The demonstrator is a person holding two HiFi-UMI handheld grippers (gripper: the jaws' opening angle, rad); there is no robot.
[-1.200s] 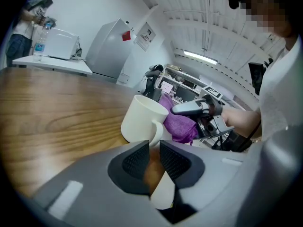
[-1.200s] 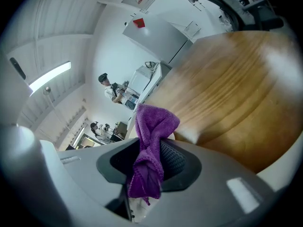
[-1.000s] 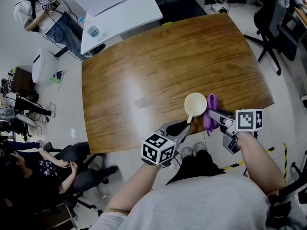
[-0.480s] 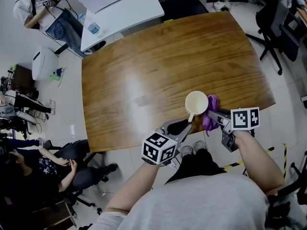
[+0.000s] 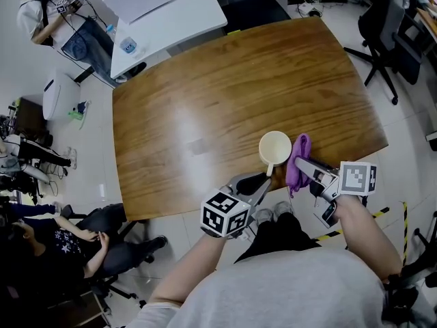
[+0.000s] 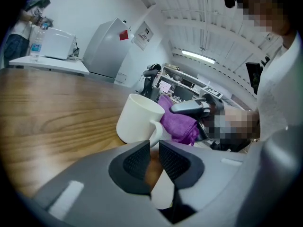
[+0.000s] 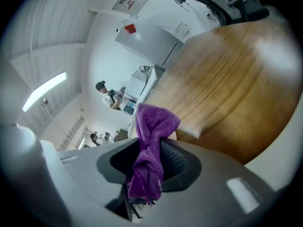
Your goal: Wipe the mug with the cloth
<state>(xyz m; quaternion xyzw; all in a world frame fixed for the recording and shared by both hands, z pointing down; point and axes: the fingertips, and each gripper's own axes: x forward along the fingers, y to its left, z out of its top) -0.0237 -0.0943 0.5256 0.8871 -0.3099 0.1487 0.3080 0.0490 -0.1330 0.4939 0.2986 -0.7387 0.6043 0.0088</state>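
The left gripper (image 5: 265,178) reaches in from the near edge of the brown wooden table (image 5: 205,101). Its jaws have just been closing, and in the left gripper view the dark ribbed pads (image 6: 137,161) stand nearly together with the mug's handle (image 6: 156,135) pinched between them. The mug (image 5: 275,147) stands upright near the table's near edge, towards the right. It is plain, cream-white and glossy, with a round open mouth, a pale inside and its handle turned towards the person. Just to its right is the cloth (image 5: 299,157), a purple terry rag bunched into a soft wad. It lies close against the mug's far side, though I cannot tell whether it touches the wall. The right gripper (image 5: 298,162) holds it: in the right gripper view the jaws are clamped on the cloth, with the folded top standing above the pads and a frayed tail hanging below them.

The mug and cloth carry no print. Each gripper bears a marker cube, the left cube (image 5: 224,214) and the right cube (image 5: 356,178), showing black-and-white square patterns rather than letters. A poster (image 6: 142,34) with a red patch hangs on the far wall, its text too small to read. A bottle (image 5: 128,45) on the white table (image 5: 177,12) has a blue label, also illegible.
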